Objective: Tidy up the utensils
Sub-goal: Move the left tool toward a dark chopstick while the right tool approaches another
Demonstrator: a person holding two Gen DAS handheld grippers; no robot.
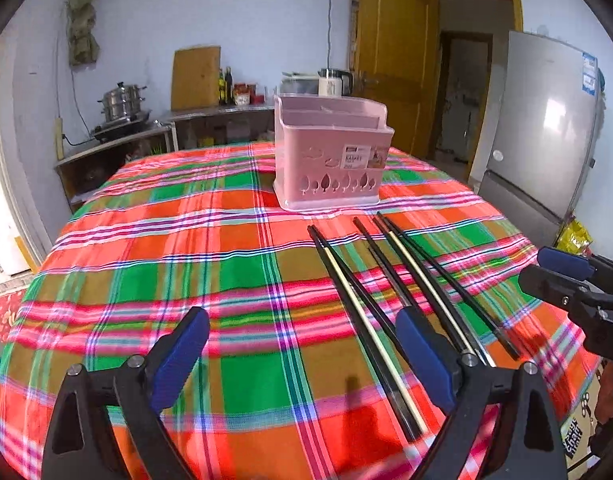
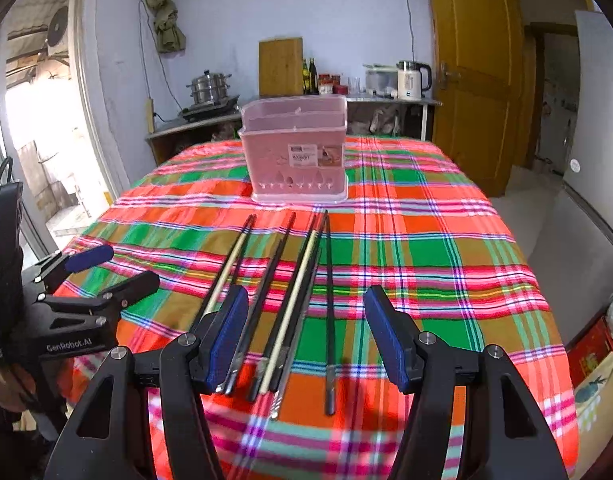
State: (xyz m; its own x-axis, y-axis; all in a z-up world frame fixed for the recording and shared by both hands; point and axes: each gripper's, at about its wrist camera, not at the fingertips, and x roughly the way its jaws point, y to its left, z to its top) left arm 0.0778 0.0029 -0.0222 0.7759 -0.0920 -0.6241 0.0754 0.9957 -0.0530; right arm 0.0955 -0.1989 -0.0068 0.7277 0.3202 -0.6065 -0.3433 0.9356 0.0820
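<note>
Several black chopsticks [image 1: 390,292] lie side by side on the plaid tablecloth [image 1: 186,272], pointing toward a pink utensil basket [image 1: 330,156] that stands upright behind them. My left gripper [image 1: 302,326] is open and empty, above the cloth just left of the chopsticks; it also shows in the right wrist view [image 2: 114,268]. My right gripper [image 2: 306,312] is open and empty, its fingers straddling the chopsticks [image 2: 294,300] from above. The basket [image 2: 296,152] looks empty. The right gripper shows at the edge of the left wrist view [image 1: 558,272].
A round table carries the cloth [image 2: 446,260]. A grey fridge [image 1: 546,128] stands to the right, a yellow door [image 1: 390,52] behind, and a counter with a steamer pot [image 1: 122,100] and a kettle [image 2: 414,78] along the back wall.
</note>
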